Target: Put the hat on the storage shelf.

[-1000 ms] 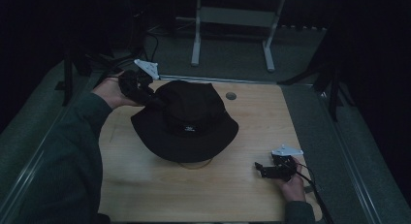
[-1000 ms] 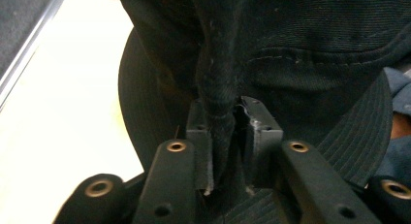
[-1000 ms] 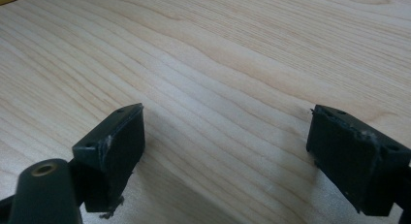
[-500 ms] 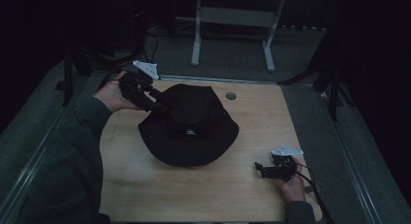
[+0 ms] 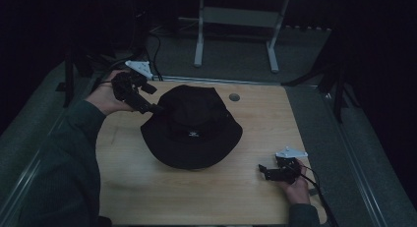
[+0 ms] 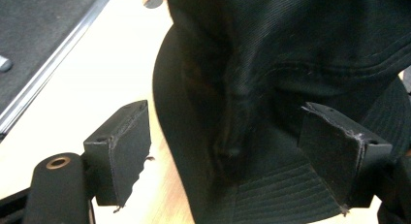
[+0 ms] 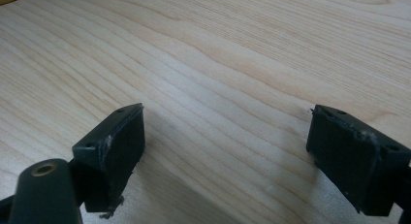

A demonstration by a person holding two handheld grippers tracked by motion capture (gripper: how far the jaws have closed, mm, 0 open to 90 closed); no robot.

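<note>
Black bucket hat [image 5: 193, 127] lies mid-table [image 5: 255, 197], crown up. Left gripper [image 5: 156, 108] at its far-left brim, jaws just opened wide, pads clear of the fabric between them. Right gripper [image 5: 262, 171] rests near right, wide, empty.

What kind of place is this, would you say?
Probably a dim lab or workshop set up for recording: a light wooden table holding one black bucket hat, cables on grey carpet, and a metal desk frame behind.
</note>
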